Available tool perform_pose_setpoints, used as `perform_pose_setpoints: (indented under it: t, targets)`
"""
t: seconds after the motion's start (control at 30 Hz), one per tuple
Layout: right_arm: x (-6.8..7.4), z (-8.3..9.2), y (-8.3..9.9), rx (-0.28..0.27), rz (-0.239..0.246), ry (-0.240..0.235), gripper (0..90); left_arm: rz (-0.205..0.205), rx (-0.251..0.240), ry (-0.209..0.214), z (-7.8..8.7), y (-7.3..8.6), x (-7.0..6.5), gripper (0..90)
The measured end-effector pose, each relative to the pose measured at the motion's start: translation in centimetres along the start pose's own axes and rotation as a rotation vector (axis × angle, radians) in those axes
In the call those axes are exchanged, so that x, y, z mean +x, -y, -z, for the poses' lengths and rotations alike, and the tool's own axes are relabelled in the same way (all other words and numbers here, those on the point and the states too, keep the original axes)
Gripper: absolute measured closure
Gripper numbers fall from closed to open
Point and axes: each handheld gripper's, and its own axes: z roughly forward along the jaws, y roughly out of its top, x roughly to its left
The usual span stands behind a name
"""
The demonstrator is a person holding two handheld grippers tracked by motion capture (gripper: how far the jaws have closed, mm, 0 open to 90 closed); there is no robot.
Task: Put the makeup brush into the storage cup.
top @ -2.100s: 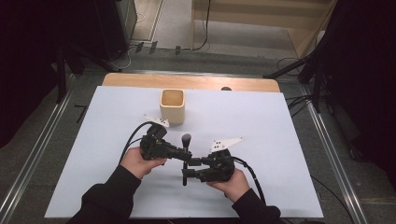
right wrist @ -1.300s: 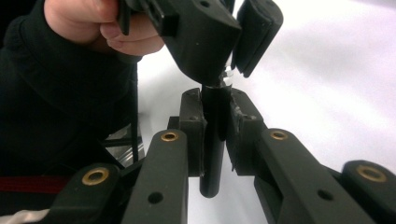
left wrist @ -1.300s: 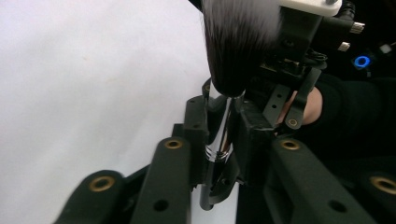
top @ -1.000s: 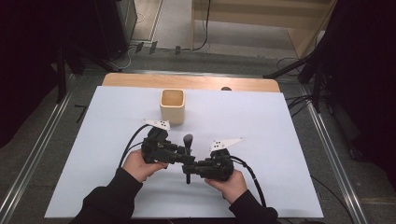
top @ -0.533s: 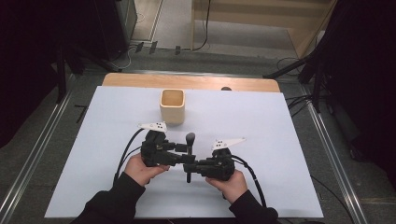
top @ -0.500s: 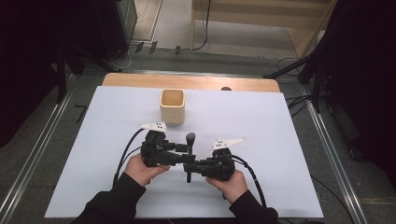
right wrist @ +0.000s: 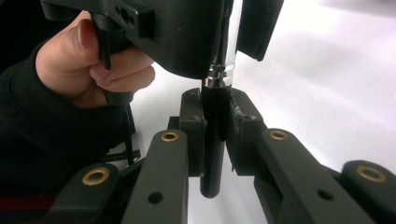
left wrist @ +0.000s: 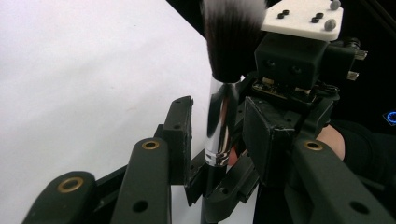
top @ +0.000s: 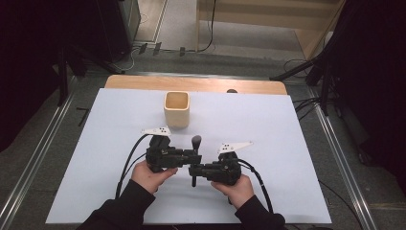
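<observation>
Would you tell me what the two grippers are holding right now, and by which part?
The right gripper clamps the makeup brush by its black handle. The left gripper's jaws have just been closing around the brush's silver ferrule, apparently without pressing yet.

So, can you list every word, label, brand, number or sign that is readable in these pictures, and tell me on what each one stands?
None: no readable text anywhere.
Makeup brush: its black handle and silver ferrule carry no print.
Wooden cup: plain sides, no label.
White sheet on the table: blank.
Left gripper and right gripper: screws, holes and brass pins, no letters.
A small blue glow at the left gripper view's edge is too blurred to read.
</observation>
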Motion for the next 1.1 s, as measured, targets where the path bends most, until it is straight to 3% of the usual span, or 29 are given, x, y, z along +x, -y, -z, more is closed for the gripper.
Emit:
perform_pose_setpoints:
  t: [0.5, 0.83, 0.97, 1.1]
  targets:
    - [-0.02, -0.11, 0.02, 0.008, -0.005, 0.004, 78.8, -0.004, 0.008, -0.011, -0.11, -0.04, 0.02, 77.8]
    - [0.04, -0.13, 0.0, 0.008, 0.0, 0.005, 78.0, 0.001, 0.015, -0.017, 0.01, -0.2, -0.05, 78.8]
    - [0.05, -0.05, -0.07, 0.001, 0.009, 0.016, 66.5, 0.001, 0.017, -0.018, 0.15, -0.26, -0.04, 78.9]
    - [0.15, -0.01, -0.08, 0.005, 0.055, 0.033, 54.8, 0.002, 0.02, -0.022, 0.36, -0.36, 0.06, 78.8]
